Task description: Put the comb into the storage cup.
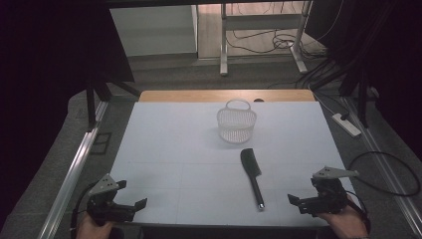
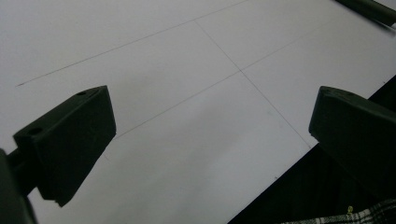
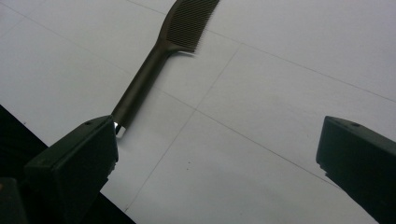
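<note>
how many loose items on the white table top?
2: a white basket at the far middle, and a black comb lying flat just nearer, right of centre. Nothing seems hidden.

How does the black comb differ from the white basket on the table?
The comb is black, long and narrow; the basket is white, round and meshed. The comb lies flat, nearer the person; the basket stands upright behind it, with its handle up. Both rest on the white table, apart from the open grippers.

Dim room, dark at both sides of the desk (image 1: pixel 164 149); its pale top is evenly lit, shadows soft, close-up tongs blurred.
</note>
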{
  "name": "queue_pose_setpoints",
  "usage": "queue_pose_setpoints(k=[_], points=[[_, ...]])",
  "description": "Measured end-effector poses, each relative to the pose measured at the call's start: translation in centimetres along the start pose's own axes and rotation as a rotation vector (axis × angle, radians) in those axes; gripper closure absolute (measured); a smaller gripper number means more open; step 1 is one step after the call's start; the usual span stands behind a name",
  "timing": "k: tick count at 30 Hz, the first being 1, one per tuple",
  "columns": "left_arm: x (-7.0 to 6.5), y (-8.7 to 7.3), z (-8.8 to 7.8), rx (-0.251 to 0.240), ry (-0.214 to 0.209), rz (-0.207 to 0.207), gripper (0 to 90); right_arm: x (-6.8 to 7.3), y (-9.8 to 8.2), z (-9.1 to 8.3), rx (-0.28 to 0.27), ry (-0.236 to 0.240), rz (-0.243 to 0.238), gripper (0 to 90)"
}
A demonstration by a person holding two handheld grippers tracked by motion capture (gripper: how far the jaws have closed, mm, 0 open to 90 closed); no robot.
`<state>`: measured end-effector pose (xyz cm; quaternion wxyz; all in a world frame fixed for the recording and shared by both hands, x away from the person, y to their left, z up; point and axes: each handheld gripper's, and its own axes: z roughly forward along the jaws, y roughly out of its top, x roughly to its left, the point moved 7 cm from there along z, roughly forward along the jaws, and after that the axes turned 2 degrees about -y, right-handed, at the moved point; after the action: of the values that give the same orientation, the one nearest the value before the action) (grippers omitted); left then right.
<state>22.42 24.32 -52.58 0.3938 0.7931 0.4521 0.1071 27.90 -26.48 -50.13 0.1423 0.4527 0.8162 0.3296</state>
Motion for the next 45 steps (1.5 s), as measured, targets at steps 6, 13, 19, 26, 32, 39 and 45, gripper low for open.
queue_pose_setpoints(k=[6, 13, 19, 26, 32, 39, 45], points=[[0.0, 0.0, 0.0, -0.004, -0.003, -0.003, 0.7, 0.0, 0.3, 0.2, -0.009, 0.014, -0.001, 0.0], [0.0, 0.0, -0.1, -0.004, -0.005, -0.001, 0.8, 0.2, 0.6, 0.5, 0.002, 0.054, -0.017, 0.0], [0.0, 0.0, -0.1, -0.005, -0.007, 0.002, 0.7, 0.5, 1.0, 0.8, -0.001, 0.081, -0.016, 0.0], [0.0, 0.0, -0.1, -0.006, -0.007, 0.003, 0.7, 0.7, 1.7, 0.9, -0.011, 0.093, -0.025, 0.0], [0.0, 0.0, -0.1, -0.006, -0.007, 0.002, 0.8, 0.8, 2.0, 1.2, -0.004, 0.081, -0.024, 0.0], [0.0, 0.0, -0.1, -0.005, -0.007, 0.002, 0.7, 1.0, 2.5, 1.7, 0.006, 0.076, -0.04, 0.0], [0.0, 0.0, -0.1, -0.008, -0.008, 0.0, 0.7, 1.4, 2.7, 2.3, 0.027, 0.076, -0.068, 0.0]])
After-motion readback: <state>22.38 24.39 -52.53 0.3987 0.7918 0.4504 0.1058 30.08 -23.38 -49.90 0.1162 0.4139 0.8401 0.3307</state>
